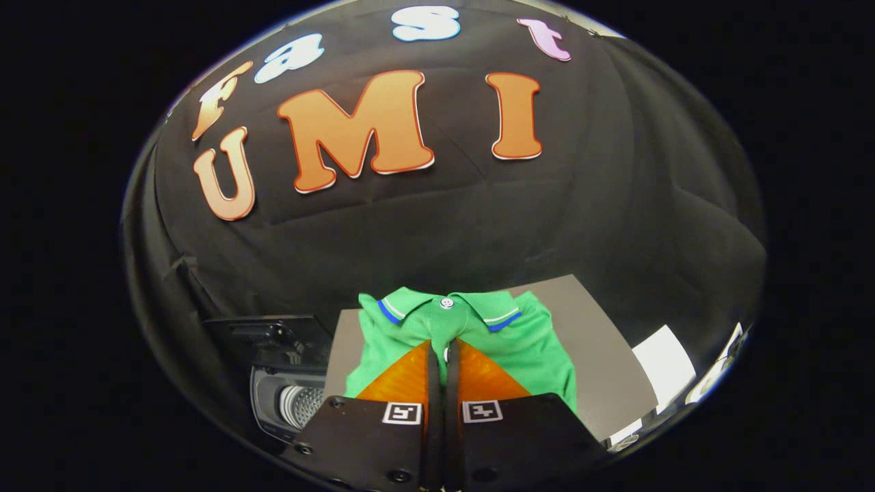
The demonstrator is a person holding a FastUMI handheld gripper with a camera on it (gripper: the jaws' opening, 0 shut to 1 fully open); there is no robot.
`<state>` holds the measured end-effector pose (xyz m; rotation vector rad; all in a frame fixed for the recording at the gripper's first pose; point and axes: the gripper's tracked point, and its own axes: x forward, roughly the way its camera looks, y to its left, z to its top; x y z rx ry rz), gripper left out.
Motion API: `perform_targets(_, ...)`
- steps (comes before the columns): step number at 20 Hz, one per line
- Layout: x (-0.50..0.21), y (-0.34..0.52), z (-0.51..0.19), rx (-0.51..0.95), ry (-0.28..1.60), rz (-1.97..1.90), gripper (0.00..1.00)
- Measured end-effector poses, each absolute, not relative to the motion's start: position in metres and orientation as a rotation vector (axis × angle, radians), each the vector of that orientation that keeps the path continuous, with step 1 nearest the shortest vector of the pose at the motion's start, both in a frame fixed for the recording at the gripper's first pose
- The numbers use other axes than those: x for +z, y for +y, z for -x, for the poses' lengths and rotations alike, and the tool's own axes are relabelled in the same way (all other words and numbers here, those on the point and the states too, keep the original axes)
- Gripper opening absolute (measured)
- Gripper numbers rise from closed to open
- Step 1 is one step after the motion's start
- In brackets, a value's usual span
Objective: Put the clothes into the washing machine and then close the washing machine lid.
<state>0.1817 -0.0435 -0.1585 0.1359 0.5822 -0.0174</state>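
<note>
A green polo shirt (472, 328) with a blue-and-white trimmed collar lies spread on a grey board (601, 355). My gripper (444, 347) is shut on the shirt: both fingers pinch a fold of fabric at the button placket, just below the collar. Left of the fingers and lower down stands a small black washing machine (287, 403); its opening shows the ribbed metal drum (301, 403), and its lid (273, 331) stands raised behind the opening. The lower part of the shirt is hidden behind the fingers.
White sheets of paper (663, 365) lie to the right of the grey board. Black cloth hangs as a wall behind the board and the machine.
</note>
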Motion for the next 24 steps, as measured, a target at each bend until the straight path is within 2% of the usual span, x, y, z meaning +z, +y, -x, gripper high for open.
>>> perform_targets(8,-0.087,-0.001,-0.138,0.058,0.422,-0.208,0.08)
perform_targets(15,-0.043,0.074,-0.099,0.178,0.347,-0.239,0.08)
perform_targets(20,-0.042,0.141,-0.087,0.271,0.347,-0.241,0.08)
perform_targets(24,-0.069,0.204,-0.090,0.360,0.397,-0.237,0.08)
